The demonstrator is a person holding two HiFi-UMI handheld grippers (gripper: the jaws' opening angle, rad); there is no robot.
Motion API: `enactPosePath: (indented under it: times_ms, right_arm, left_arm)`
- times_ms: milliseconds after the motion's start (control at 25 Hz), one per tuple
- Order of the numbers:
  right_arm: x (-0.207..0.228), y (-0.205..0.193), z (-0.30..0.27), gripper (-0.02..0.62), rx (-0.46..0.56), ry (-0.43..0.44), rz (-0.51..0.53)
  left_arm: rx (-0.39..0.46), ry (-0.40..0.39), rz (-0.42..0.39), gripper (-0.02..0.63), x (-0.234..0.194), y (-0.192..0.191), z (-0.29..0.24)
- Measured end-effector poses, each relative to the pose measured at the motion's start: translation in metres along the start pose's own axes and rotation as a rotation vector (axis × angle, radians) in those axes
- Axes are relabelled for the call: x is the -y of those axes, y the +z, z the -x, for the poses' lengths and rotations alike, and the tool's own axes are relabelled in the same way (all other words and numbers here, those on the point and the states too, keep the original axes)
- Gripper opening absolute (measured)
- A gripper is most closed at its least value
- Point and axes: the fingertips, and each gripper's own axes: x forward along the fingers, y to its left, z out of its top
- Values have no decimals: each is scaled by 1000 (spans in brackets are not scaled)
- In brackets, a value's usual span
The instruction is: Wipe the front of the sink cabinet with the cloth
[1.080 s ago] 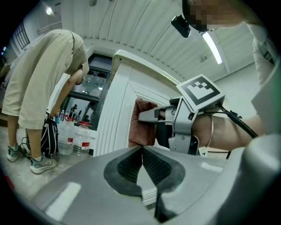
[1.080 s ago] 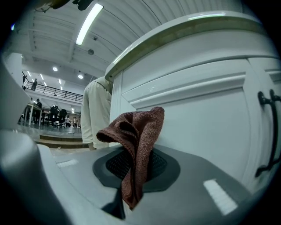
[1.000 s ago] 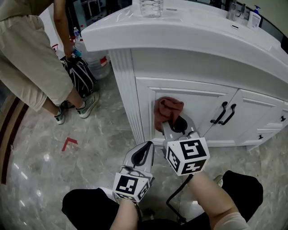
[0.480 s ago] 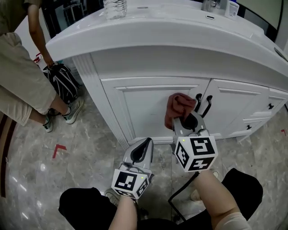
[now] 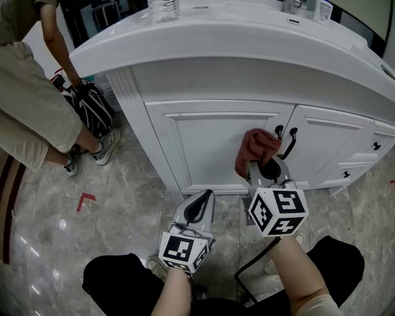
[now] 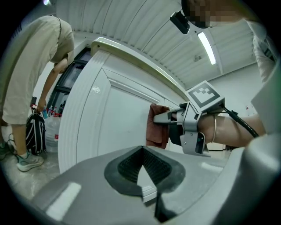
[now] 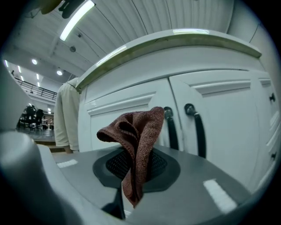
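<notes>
at cabinet door [image 5: 203, 142] | right gripper [image 5: 260, 168] jaws clamp cloth [image 5: 255, 145] | left gripper [image 5: 200, 200] jaws together

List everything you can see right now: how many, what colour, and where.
sink cabinet: one, white, straight ahead, two doors facing the person
door handles: two, black, side by side where the doors meet
knobs: two, black, on the cabinet's right part
cloth: one, reddish brown, at the left door beside the handles
bottle: one, clear, on the countertop's far left
bag: one, black with pale stripes, on the floor left of the cabinet
bystander: one, beige clothes, at left, reaching to the bag
floor mark: one, red, angled, on the grey floor at left
left gripper: one, grey, shut and empty, low before the cabinet
right gripper: one, grey, shut on the cloth
</notes>
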Motion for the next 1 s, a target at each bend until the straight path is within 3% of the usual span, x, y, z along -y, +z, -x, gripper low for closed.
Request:
enactPosePath:
  times_ms: [160, 360, 560, 720, 1000]
  right_arm:
    - [-48, -30, -14, 81, -37, 167, -30]
    - [-100, -67, -40, 81, -107, 225, -61]
    - [-158, -96, -58, 81, -164, 309, -24]
    - [-175, -115, -70, 81, -193, 309, -8]
    - [-164, -122, -76, 83, -202, 280, 15]
  left_arm:
    - [-36, 63, 3, 0, -26, -7, 15]
    - [-61, 131, -21, 0, -59, -11, 45]
    - [-62, 207, -9, 0, -97, -11, 75]
    - [-65, 224, 1, 0, -114, -14, 83]
    - [-51, 199, 25, 0, -114, -13, 75]
